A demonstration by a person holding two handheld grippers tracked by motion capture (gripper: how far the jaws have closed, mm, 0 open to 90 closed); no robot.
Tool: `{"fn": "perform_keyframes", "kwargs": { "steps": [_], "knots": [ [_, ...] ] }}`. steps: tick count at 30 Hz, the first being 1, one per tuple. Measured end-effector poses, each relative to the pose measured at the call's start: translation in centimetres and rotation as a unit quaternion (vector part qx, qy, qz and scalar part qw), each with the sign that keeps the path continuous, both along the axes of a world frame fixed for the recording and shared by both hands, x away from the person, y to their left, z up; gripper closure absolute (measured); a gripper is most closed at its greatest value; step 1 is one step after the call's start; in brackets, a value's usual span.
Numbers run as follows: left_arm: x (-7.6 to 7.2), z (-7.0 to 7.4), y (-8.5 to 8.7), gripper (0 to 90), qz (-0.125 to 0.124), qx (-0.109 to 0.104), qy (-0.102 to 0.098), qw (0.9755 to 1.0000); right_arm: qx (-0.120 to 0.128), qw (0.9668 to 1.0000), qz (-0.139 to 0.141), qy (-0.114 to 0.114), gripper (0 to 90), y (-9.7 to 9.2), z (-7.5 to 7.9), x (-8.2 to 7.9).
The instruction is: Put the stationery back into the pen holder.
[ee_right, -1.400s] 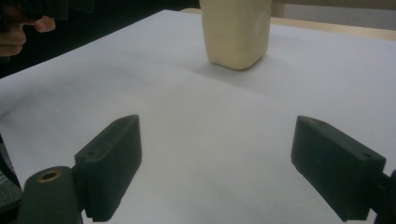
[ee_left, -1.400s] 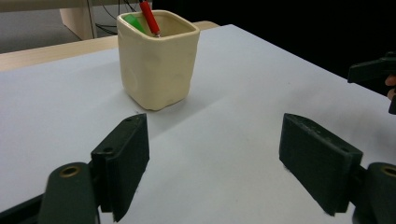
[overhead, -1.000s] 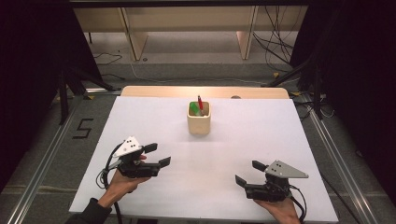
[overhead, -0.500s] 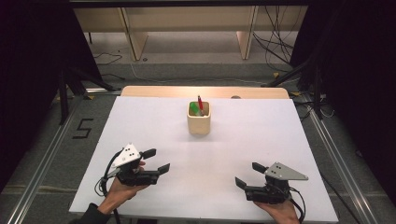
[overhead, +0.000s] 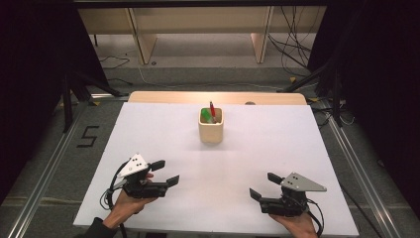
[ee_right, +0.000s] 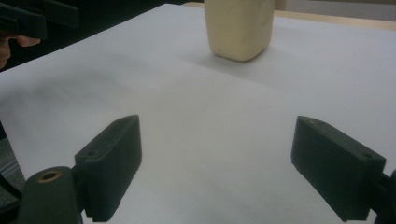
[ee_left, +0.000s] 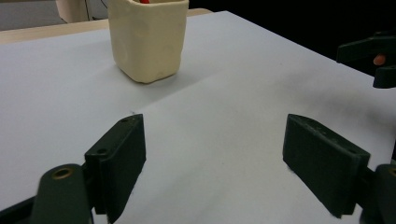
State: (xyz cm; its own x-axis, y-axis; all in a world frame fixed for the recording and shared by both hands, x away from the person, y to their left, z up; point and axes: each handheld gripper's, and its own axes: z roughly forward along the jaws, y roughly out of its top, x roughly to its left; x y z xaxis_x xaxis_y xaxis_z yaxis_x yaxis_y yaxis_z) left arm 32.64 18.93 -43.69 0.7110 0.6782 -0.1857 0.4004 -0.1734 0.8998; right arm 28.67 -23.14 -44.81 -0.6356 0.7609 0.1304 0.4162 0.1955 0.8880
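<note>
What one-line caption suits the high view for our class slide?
Two hand-held tools, left tool and right tool, both open, rest near a white table's front edge, facing a cream cup of pens.

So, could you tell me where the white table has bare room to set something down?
Nearly all of the table is bare. The widest free patch lies between the cream cup and the two open grippers, left gripper and right gripper. Both strips beside the cup are free too. The only crowded places are the cup itself and the near corners under the hands.

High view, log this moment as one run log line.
left gripper open | right gripper open | cream cup holds red and green pens, untouched
</note>
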Motion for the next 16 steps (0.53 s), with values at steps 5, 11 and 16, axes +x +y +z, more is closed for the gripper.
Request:
{"fn": "perform_keyframes", "kwargs": {
  "steps": [5, 11, 16],
  "knots": [
    [-0.06, -0.02, -0.12, 21.0, -0.003, 0.001, -0.001, 1.0000, 0.001, 1.0000, -0.001, 0.000, 16.9, 0.03, 0.00, 0.01],
    [-0.08, -0.05, -0.25, 21.0, -0.005, 0.003, -0.001, 1.0000, 0.001, 1.0000, -0.001, 0.001, 16.9, -0.01, 0.02, 0.04],
    [-0.06, 0.00, -0.14, 21.0, -0.003, 0.001, -0.003, 1.0000, 0.001, 1.0000, -0.002, 0.000, 16.9, -0.02, 0.01, 0.06]
  ]
}}
